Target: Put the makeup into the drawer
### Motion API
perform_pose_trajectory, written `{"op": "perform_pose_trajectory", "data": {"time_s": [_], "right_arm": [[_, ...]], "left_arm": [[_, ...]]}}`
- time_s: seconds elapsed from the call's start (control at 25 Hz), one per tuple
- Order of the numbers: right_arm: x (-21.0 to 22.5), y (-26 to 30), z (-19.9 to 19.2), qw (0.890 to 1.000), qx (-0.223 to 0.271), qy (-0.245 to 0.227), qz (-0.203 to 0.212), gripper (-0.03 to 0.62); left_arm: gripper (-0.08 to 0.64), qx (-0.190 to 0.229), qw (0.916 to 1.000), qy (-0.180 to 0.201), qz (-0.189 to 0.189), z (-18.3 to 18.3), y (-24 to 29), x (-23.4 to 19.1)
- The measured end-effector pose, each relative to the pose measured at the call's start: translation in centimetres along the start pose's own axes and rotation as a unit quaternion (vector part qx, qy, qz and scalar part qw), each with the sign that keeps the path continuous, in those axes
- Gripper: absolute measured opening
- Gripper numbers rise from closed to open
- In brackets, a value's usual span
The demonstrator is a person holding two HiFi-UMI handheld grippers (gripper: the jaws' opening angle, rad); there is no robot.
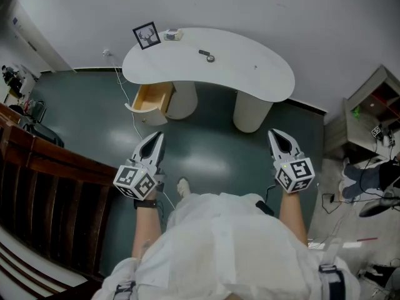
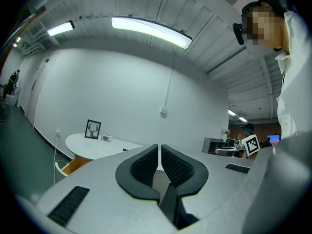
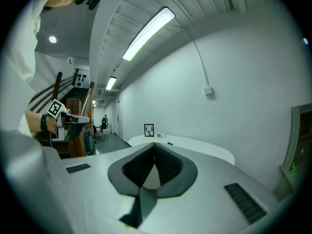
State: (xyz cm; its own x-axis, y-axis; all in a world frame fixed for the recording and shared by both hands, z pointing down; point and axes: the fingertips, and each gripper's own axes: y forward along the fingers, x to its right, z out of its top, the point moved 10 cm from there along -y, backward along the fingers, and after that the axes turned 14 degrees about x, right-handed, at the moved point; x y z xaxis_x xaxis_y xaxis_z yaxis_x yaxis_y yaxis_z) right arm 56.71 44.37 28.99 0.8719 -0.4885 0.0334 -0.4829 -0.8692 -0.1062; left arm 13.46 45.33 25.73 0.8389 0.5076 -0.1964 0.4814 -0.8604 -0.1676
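My left claw point(image 1: 159, 136) sits at the lower left of the head view and my right claw point(image 1: 274, 133) at the lower right; both are clenched on nothing, pads pressed together, and both point up the frame across the dark green floor point(image 1: 206, 152).

Beyond that stretch the drawer point(image 1: 150, 99) hangs open under the left end of the white table point(image 1: 262, 80), almost straight ahead of my left claw.

Farther on, at the upper centre, the makeup point(image 1: 205, 55) lies on the tabletop; it is a small dark piece whose long axis seems to run from upper left to lower right, though it is too small to be sure.

It lies up and right of my left claw and up and left of my right, well apart from both, with neither plainly nearer; I judge the approach must come first.

Farthest, a framed picture point(image 1: 146, 35) stands at the table's upper-left edge.
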Motion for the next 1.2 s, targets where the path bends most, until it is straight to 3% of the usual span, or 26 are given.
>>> {"op": "perform_pose_trajectory", "data": {"time_s": [0.28, 0.52, 0.8, 1.2], "right_arm": [[-0.3, 1.3, -0.7, 1.000, -0.018, 0.005, 0.004, 0.009], [-0.7, 4.6, -1.6, 0.999, -0.036, 0.006, 0.007, 0.009], [-0.9, 12.2, -3.0, 0.999, -0.051, 0.006, 0.004, 0.009], [-1.9, 25.6, -3.7, 0.999, -0.050, 0.005, -0.021, 0.009]], "left_arm": [[0.034, -0.005, 1.0000, -0.005, 0.002, -0.2, 0.2, -0.9], [0.034, -0.011, 0.9998, -0.016, 0.003, -0.8, 1.9, -4.3], [0.034, -0.011, 0.9995, -0.030, -0.005, -1.1, 5.9, -11.2], [0.034, -0.013, 0.9988, -0.024, -0.040, 1.1, 12.6, -23.2]]}}
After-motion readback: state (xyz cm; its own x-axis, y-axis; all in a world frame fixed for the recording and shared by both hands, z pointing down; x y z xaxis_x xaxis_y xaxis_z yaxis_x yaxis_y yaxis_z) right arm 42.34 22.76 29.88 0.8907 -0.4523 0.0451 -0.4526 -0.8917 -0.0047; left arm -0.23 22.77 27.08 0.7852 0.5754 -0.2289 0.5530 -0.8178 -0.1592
